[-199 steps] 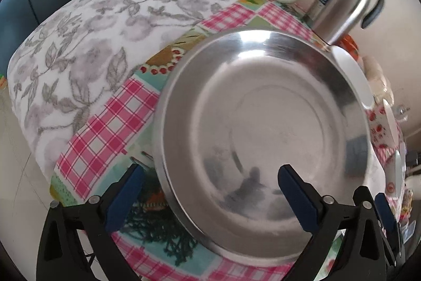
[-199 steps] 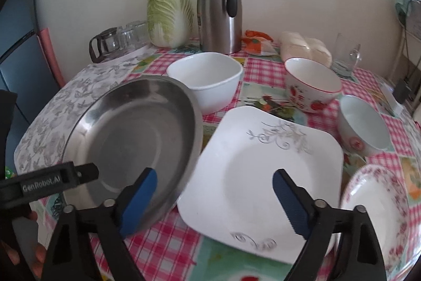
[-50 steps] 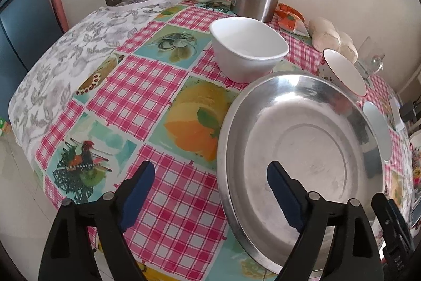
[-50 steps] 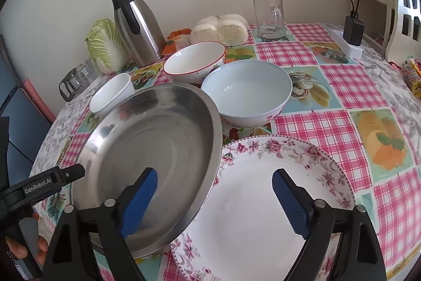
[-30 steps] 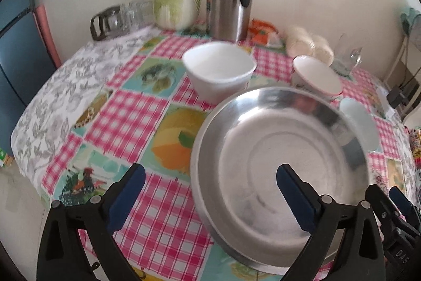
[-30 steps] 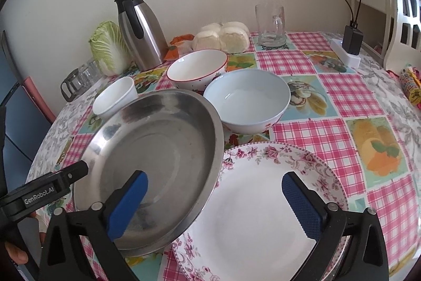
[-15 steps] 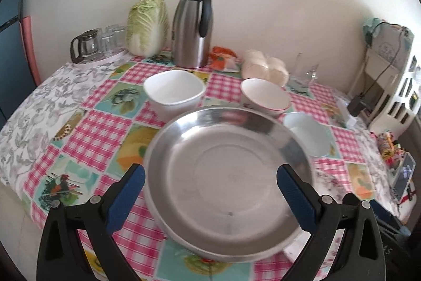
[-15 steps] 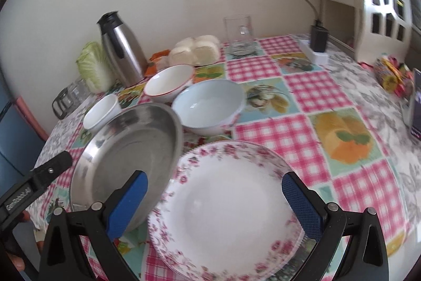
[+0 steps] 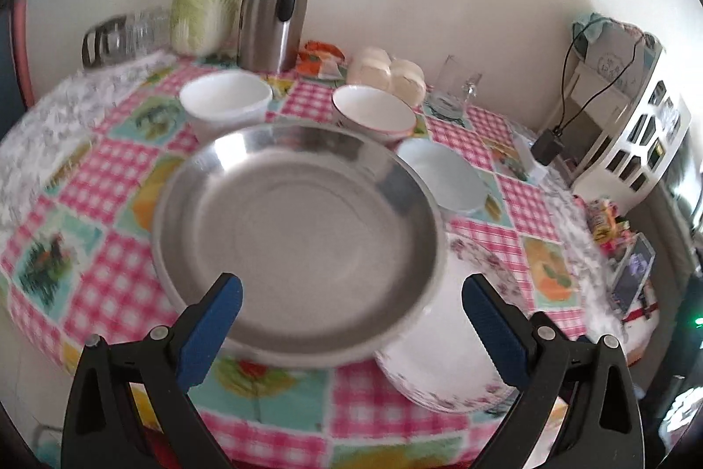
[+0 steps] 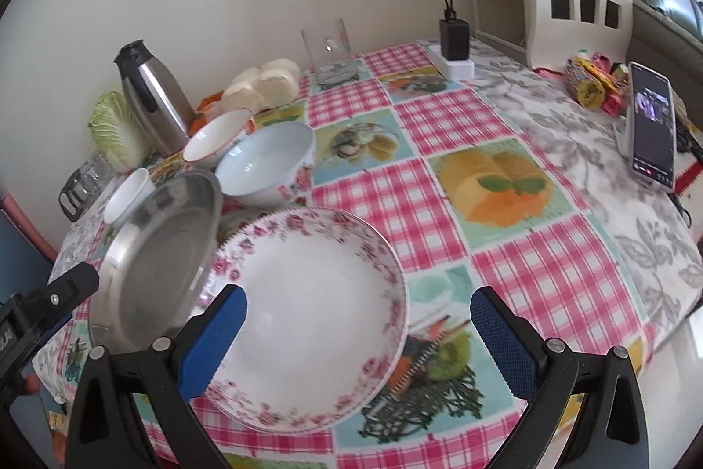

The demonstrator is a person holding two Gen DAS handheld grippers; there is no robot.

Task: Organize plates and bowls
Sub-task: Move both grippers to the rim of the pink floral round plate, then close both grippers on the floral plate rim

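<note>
A steel plate (image 9: 298, 240) lies tilted, its right rim resting over the left side of a floral-rimmed white plate (image 9: 439, 359). My left gripper (image 9: 351, 284) is open just short of the steel plate's near rim, with nothing clamped. In the right wrist view the steel plate (image 10: 162, 249) leans on the floral plate (image 10: 316, 302), and one of the left gripper's fingers (image 10: 66, 293) points at its left rim. My right gripper (image 10: 358, 297) hangs open over the floral plate's near half. Behind stand a white bowl (image 9: 226, 99), a red-rimmed bowl (image 9: 373, 108) and a pale blue bowl (image 9: 443, 174).
Along the wall are a steel thermos (image 9: 274, 7), a cabbage (image 9: 204, 12), a glass jug (image 9: 114, 38), buns (image 9: 386, 73) and a glass mug (image 9: 454, 91). A propped phone (image 10: 650, 126) and a plugged charger (image 10: 454, 34) stand at the right. The table edge runs close below both grippers.
Both grippers have drawn back and up and turned to the right, so more of the table's right side shows. The steel plate has stayed leaning on the floral plate.
</note>
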